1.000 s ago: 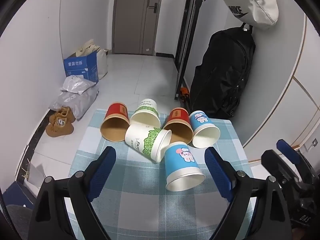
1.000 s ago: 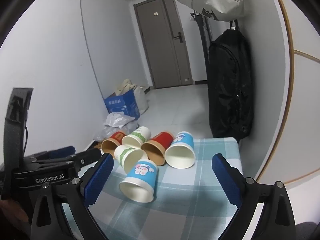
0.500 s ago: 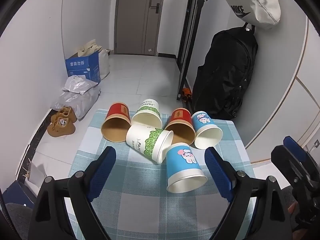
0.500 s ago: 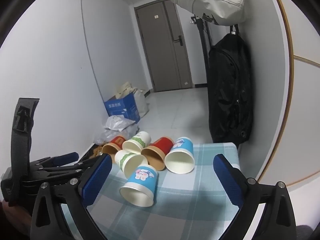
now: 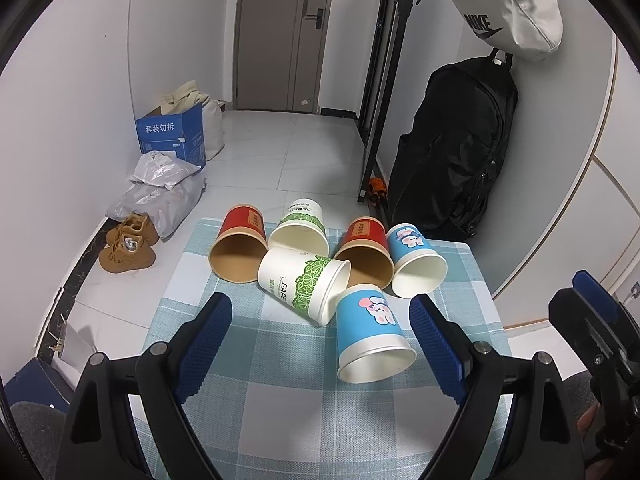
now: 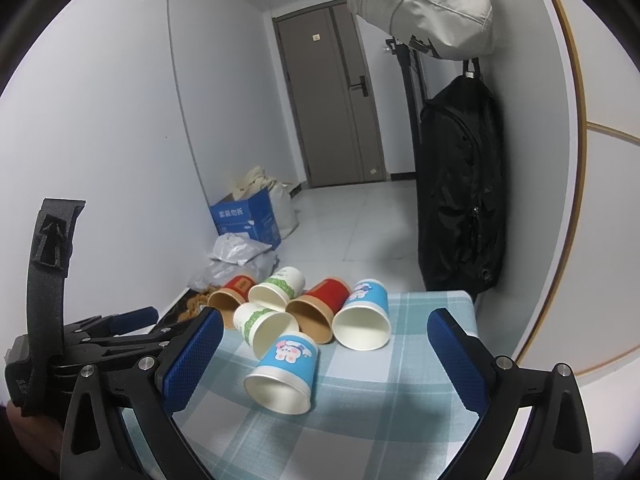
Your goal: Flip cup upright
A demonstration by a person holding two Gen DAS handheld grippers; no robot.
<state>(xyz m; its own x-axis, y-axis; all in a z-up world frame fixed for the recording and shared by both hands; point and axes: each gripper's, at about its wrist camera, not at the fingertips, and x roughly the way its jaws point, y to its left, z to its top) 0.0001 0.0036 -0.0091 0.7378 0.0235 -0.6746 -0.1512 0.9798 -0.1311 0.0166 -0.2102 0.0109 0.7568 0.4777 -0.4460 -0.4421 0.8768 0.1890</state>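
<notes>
Several paper cups lie on their sides in a cluster on a small table with a blue checked cloth [image 5: 280, 400]. The nearest is a blue cup with a cartoon print [image 5: 370, 334], its mouth facing me; it also shows in the right wrist view [image 6: 286, 368]. Behind it lie a white and green cup [image 5: 304, 280], two red cups [image 5: 240, 246] [image 5: 364, 248], another white and green cup [image 5: 300, 230] and a second blue cup [image 5: 416, 262]. My left gripper [image 5: 320, 344] is open and empty, above the near cloth. My right gripper [image 6: 322, 356] is open and empty, with the nearest blue cup in line between its fingers.
The table's far edge drops to a tiled floor. A black bag [image 5: 452, 160] hangs at the right wall, with a white bag [image 5: 504, 4] above it. A blue box [image 5: 172, 136], plastic bags and brown shoes [image 5: 128, 244] lie on the floor at left.
Both grippers have pulled back and risen slightly, so the cups sit a little farther off in both views. The cups have not moved.
</notes>
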